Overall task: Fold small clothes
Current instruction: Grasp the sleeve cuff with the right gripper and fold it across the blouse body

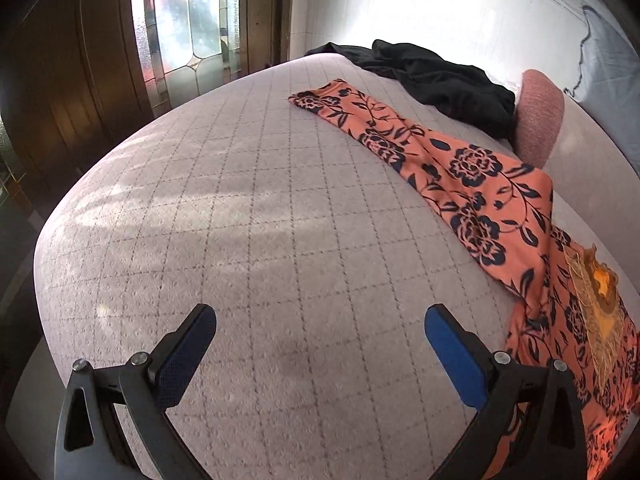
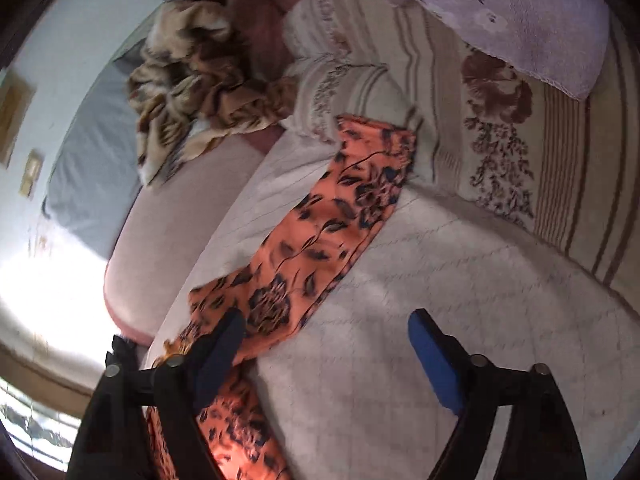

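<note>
An orange garment with dark navy flowers point(image 1: 460, 176) lies spread on the pale quilted bed point(image 1: 240, 208), one sleeve reaching toward the far edge. Its neck trim with gold embroidery point(image 1: 592, 304) shows at the right. My left gripper point(image 1: 320, 316) hovers open over bare quilt, left of the garment, with nothing between its blue pads point(image 1: 452, 356). In the right wrist view the other sleeve of the orange garment point(image 2: 320, 240) stretches away across the bed. My right gripper point(image 2: 326, 326) is open above the quilt beside that sleeve, its left finger point(image 2: 220, 352) over the cloth's edge, nothing gripped.
A black garment point(image 1: 432, 76) lies crumpled at the bed's far edge next to a pink cushion point(image 1: 538, 116). A tiger-print blanket point(image 2: 192, 80), a striped floral bedcover point(image 2: 500, 140) and a lilac pillow point(image 2: 520, 16) crowd the far side. A stained-glass door point(image 1: 188, 20) stands beyond.
</note>
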